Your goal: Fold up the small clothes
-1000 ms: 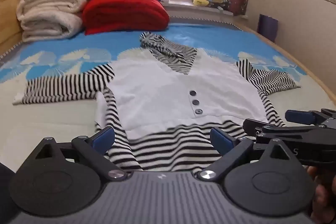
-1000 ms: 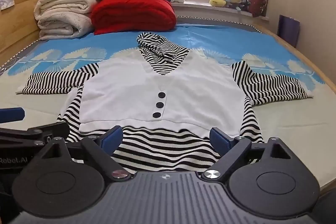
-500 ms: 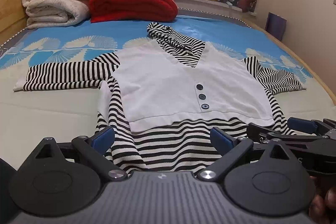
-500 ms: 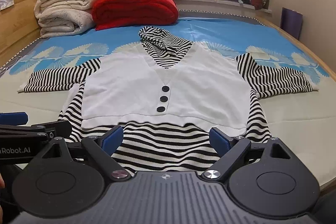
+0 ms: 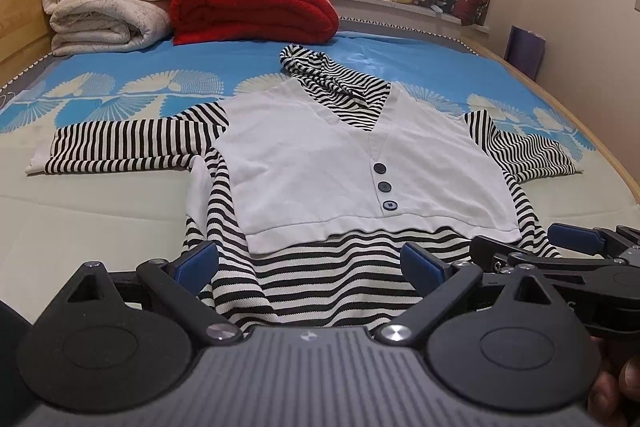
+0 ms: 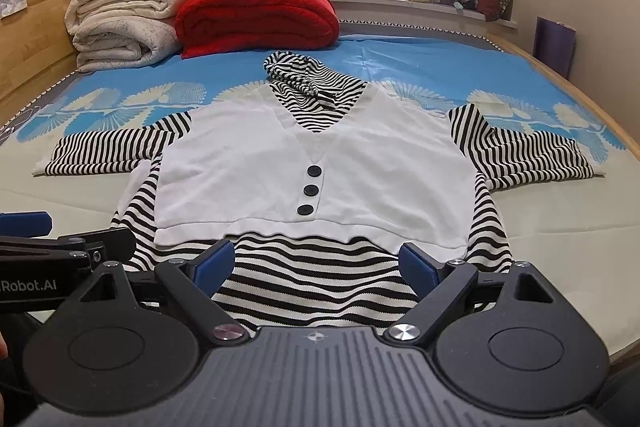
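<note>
Two views, left wrist: left gripper (image 5: 310,265) wide, empty, over hem of striped hoodie (image 5: 352,171) spread flat on bed (image 5: 100,215), right gripper (image 5: 516,241) alongside, right wrist: jaws wide w/ nothing btwn, hem below, red blanket (image 6: 256,15) behind.
</note>
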